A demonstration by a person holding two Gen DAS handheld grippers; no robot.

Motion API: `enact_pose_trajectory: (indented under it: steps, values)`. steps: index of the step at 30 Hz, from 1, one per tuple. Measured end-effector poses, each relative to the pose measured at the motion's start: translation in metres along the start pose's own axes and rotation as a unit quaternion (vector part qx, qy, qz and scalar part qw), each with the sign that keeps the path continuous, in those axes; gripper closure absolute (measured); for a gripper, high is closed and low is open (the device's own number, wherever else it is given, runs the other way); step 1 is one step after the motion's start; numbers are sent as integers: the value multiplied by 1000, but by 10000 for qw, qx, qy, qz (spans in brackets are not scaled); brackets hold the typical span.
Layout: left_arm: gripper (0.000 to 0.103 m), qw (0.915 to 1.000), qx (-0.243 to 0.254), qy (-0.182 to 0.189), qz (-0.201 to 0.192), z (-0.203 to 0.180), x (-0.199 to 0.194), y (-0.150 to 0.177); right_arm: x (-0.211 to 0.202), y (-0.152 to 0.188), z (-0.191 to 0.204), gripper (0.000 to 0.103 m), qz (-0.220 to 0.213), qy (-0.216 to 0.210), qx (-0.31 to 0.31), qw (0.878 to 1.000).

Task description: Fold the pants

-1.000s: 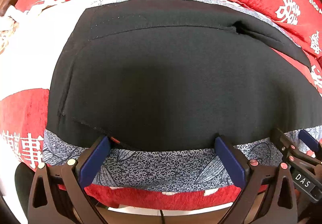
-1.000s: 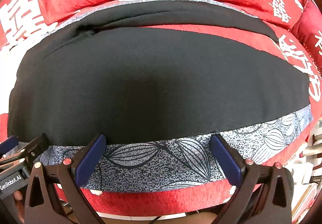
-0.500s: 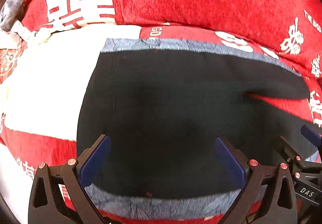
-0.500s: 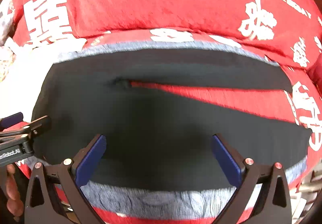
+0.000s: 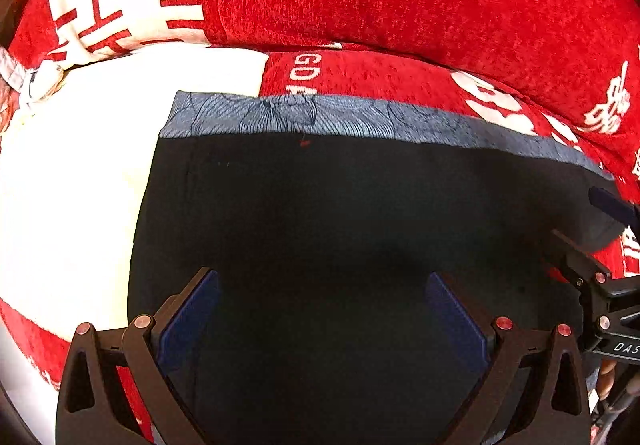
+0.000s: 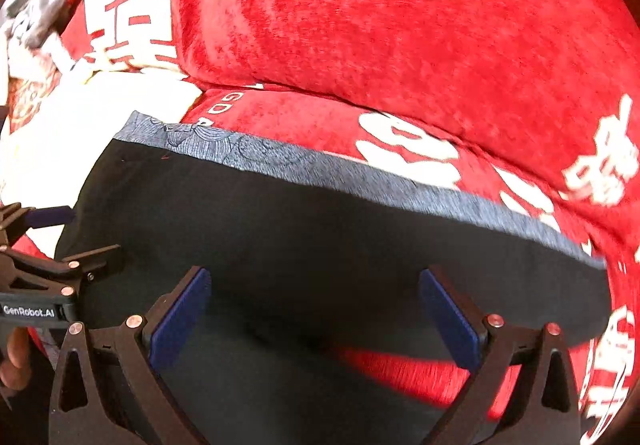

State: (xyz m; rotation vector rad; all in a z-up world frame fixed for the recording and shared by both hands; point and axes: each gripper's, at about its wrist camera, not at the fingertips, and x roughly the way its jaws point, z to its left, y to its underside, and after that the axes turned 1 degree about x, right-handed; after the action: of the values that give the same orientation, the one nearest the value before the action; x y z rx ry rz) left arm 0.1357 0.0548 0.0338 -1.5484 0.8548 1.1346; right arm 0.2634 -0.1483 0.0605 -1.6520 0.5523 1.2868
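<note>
1. Nearest me, the left gripper [image 5: 320,319] stood with its blue pads spread wide and nothing between them, poised low over the black cloth. I took that as a hand ready to press or pinch, not one carrying anything.

2. The right gripper [image 6: 314,315] was the same: jaws wide apart, empty, hovering over the dark fabric. In the left view its black frame poked in at about 3 o'clock; in its own view the left tool showed at 9 o'clock. So the two were side by side, near each other, probably to work one edge together.

3. Under both lay the pants [image 5: 340,229], black, spread flat across the red sofa seat [image 6: 408,365]. A strip of that red seat showed at 5 o'clock in the right view, under a lifted or overlapping dark layer. I could not tell which.

4. Along the far edge of the pants, at 12 o'clock, ran the grey patterned band [image 5: 360,117], lying straight. Its being squared up there suggested a fold already laid, with smoothing or another fold to come.

5. At 10 o'clock a white cushion [image 5: 72,185] sat just beside the pants' left edge.

6. Furthest off, the red back cushion [image 6: 380,25] with white characters rose behind, a natural backstop for the cloth.
</note>
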Motion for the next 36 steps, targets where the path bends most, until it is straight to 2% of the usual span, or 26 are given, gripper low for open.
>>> enact_pose_trajectory:
  steps: [9, 17, 21, 25, 27, 31, 32, 34, 36]
  values:
    - [0, 9999, 25, -112, -11, 4, 21, -23, 47, -37, 15, 0, 210, -207, -848, 9960]
    - [0, 9999, -27, -88, 51, 8, 33, -29, 87, -62, 27, 0, 565, -943, -1582, 9813]
    - [0, 10000, -82, 21, 44, 9, 34, -31, 106, -73, 20, 0, 712, -1287, -1698, 9744]
    - [0, 10000, -52, 64, 48, 7, 37, -34, 126, -82, 18, 0, 923, -1259, -1809, 9710]
    - [0, 10000, -44, 68, 45, 7, 38, -34, 136, -82, 20, 0, 1108, -1452, -1816, 9663]
    - [0, 9999, -68, 94, 59, 8, 42, -34, 140, -80, 20, 3, 1072, -1663, -1786, 9638]
    - [0, 9999, -80, 95, 72, 8, 43, -35, 140, -80, 19, 6, 1089, -1709, -1771, 9631]
    - [0, 9998, -113, 107, 78, 8, 44, -36, 133, -79, 20, 22, 1133, -1896, -1855, 9575]
    - [0, 9998, -149, 139, 87, 10, 43, -37, 126, -80, 23, 66, 1263, -2075, -1891, 9515]
